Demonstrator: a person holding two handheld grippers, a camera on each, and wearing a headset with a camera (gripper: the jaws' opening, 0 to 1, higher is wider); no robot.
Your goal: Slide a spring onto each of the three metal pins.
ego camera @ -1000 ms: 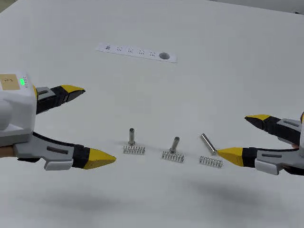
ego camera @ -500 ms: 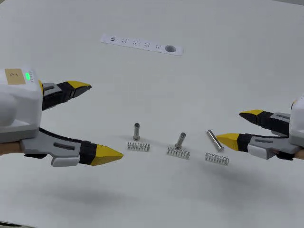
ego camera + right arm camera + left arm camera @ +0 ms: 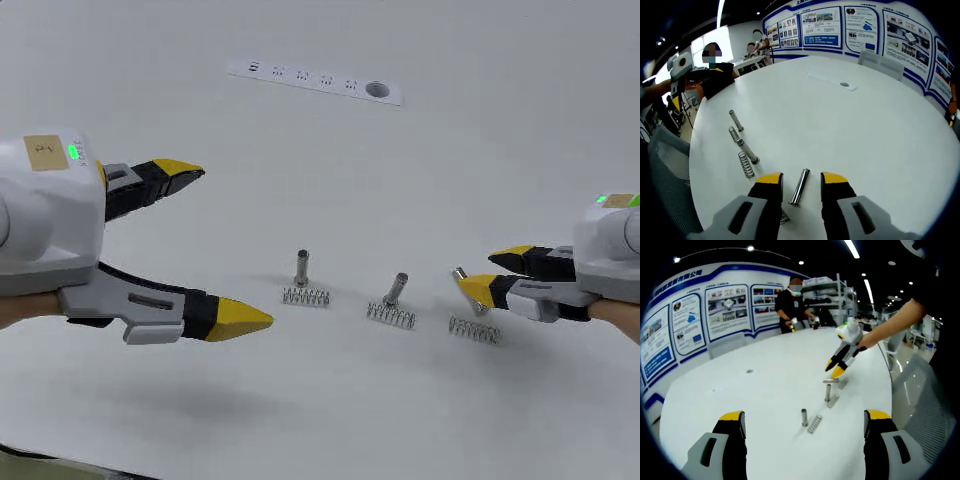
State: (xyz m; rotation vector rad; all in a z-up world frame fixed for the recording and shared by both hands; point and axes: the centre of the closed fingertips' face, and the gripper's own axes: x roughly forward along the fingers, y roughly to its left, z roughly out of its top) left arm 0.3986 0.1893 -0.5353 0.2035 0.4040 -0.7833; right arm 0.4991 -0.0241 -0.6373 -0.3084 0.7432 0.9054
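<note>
The lying pin [image 3: 799, 187], last in a row set near the desk [image 3: 480, 150] edge closest to the person, is bracketed but not clamped by the released right gripper [image 3: 492, 270], with a spring [image 3: 474, 330] just beside it, while the left gripper [image 3: 228, 246] is held wide open, well apart from the two standing pins [image 3: 302, 266] and their springs [image 3: 306, 296].

White housings [image 3: 40, 225] with green lights [image 3: 73, 152]; left claw [image 3: 230, 246] and right claw [image 3: 480, 272] black, grey, yellow-tipped; tan label [image 3: 43, 148].
</note>
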